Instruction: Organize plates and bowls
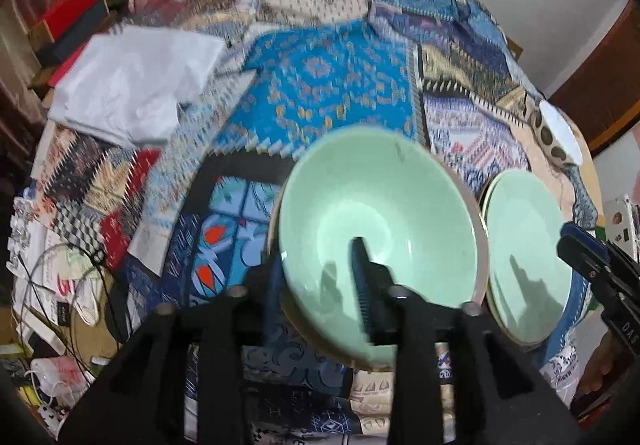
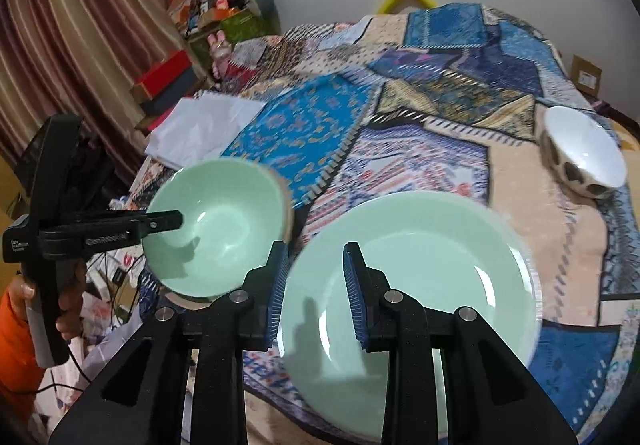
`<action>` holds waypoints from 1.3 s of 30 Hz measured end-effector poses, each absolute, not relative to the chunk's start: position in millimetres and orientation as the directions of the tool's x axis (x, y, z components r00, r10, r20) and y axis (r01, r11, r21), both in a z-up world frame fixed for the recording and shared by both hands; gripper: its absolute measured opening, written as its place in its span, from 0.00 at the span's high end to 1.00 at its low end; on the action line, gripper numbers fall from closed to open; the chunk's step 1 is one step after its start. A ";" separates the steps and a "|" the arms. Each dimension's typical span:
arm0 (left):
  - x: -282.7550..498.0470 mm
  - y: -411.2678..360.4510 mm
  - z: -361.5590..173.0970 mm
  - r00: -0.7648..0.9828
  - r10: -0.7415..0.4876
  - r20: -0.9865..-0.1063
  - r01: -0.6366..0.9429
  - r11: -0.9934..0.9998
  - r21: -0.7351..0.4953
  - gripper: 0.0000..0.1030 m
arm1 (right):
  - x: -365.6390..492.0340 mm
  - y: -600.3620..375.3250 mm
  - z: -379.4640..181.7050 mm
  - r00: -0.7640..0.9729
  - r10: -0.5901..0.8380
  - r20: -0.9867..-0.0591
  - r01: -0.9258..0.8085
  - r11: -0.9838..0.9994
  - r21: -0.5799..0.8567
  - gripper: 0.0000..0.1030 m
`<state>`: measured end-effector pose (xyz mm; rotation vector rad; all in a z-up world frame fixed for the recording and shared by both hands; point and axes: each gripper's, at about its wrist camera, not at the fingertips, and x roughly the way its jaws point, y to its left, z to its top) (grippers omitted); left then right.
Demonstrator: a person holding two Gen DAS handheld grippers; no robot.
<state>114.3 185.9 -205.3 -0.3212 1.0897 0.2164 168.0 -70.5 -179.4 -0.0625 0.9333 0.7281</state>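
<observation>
Gripping the near rim of a mint-green bowl point(image 1: 380, 229), the left gripper point(image 1: 320, 285) is seen with one finger inside the bowl and the other outside, so the rim is pinched between the pads. In the right wrist view the same bowl point(image 2: 216, 225) is shown tilted and lifted a bit off the patchwork quilt point(image 2: 420, 117), with the left gripper point(image 2: 160, 225) coming in from the left side.

Over on the right, the right gripper point(image 2: 316, 293) is set around the near rim of a wider mint-green plate point(image 2: 416, 285); one finger is placed inside the rim, the other outside it. The fingers look fairly narrow, but whether the rim is actually squeezed can't be told from these frames. That plate point(image 1: 528, 257) is also seen in the left view, just beside the green bowl, and it appears to be stacked on another dish, though the blur makes that hard to confirm.

A white bowl with dark spots point(image 2: 580, 153) is left tipped on its side near the far right of the quilt, well apart from the green pieces. A white folded sheet point(image 1: 136, 85) is laid on the far left part of the quilt.
</observation>
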 end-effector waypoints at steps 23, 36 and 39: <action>173.2 55.8 -105.3 0.648 -0.014 -0.762 -0.068 0.995 -0.076 0.36 | 207.7 -222.0 -128.1 0.643 0.373 -0.669 -0.365 0.917 0.161 0.53; 245.6 -9.8 -106.9 0.653 -0.093 -0.752 0.048 0.996 -0.081 0.18 | 261.7 -272.3 -140.2 0.683 0.298 -0.667 -0.256 0.953 0.164 0.50; 261.6 -21.9 -116.6 0.649 -0.101 -0.754 0.064 0.995 -0.079 0.16 | 278.7 -277.6 -150.5 0.673 0.292 -0.679 -0.237 0.956 0.176 0.50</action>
